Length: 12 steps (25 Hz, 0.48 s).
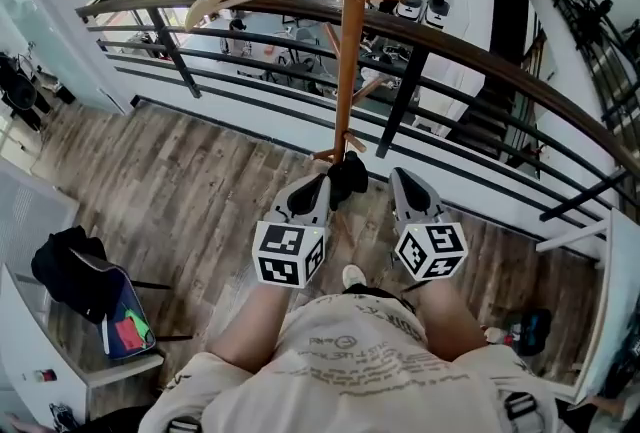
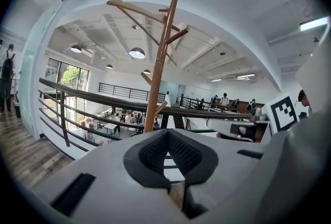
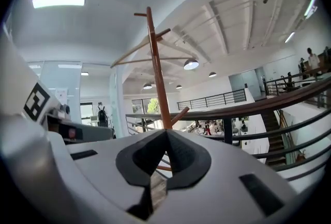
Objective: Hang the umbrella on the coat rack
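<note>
- The left gripper (image 2: 168,134) has its jaws pressed together at the tips. Nothing is between them. Through the small hole in its black pads you see only what is behind.
- The right gripper (image 3: 166,133) is the same: jaws closed tip to tip, holding nothing.
- In the head view the two sit side by side in the middle of the frame. They are near each other but not touching, and both tips point at the rack (image 1: 348,41).
- Between the two tips, at the foot of the rack, is a dark lump (image 1: 347,179). It may be the umbrella, but the view is too poor to be sure. It is just beside the left tip, and I cannot tell if they touch.
- The rack is a brown wooden pole. It stands just past the tips and runs up to the top middle of the frame, with short pegs and long arms near its top.
- Both gripper views look up at the pole against the white ceiling.
- Behind the rack a rail (image 1: 480,56) with dark bars crosses from the upper left to the right edge.
- The floor (image 1: 170,191) is grey-brown wood planks.
- At the lower left a black bag (image 1: 70,271) sits on a chair.
</note>
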Each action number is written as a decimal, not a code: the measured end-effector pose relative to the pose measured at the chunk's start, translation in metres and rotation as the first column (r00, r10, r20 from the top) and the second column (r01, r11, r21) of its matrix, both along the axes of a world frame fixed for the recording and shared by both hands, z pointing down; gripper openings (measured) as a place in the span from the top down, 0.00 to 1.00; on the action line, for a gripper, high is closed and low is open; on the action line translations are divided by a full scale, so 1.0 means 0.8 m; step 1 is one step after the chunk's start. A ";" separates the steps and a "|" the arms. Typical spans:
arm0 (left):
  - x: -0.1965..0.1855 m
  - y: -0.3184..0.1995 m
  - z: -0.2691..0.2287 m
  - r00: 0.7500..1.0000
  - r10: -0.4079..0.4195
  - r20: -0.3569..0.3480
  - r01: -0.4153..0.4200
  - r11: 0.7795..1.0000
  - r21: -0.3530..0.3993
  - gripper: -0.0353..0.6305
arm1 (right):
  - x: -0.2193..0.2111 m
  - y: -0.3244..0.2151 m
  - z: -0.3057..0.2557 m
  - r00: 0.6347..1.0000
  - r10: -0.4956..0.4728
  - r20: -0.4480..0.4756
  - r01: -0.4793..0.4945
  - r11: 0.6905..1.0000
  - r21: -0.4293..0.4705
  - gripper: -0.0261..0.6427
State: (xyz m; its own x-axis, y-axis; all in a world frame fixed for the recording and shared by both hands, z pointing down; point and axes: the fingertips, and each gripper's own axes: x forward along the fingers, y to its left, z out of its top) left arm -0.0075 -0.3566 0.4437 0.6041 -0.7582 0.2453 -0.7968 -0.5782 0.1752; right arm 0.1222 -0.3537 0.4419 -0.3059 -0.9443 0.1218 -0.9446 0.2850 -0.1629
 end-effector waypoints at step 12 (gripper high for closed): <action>-0.030 0.080 0.012 0.995 0.095 0.017 -0.095 0.996 0.003 0.95 | -0.040 0.101 -0.013 0.997 0.058 -0.048 -0.056 0.998 0.041 0.96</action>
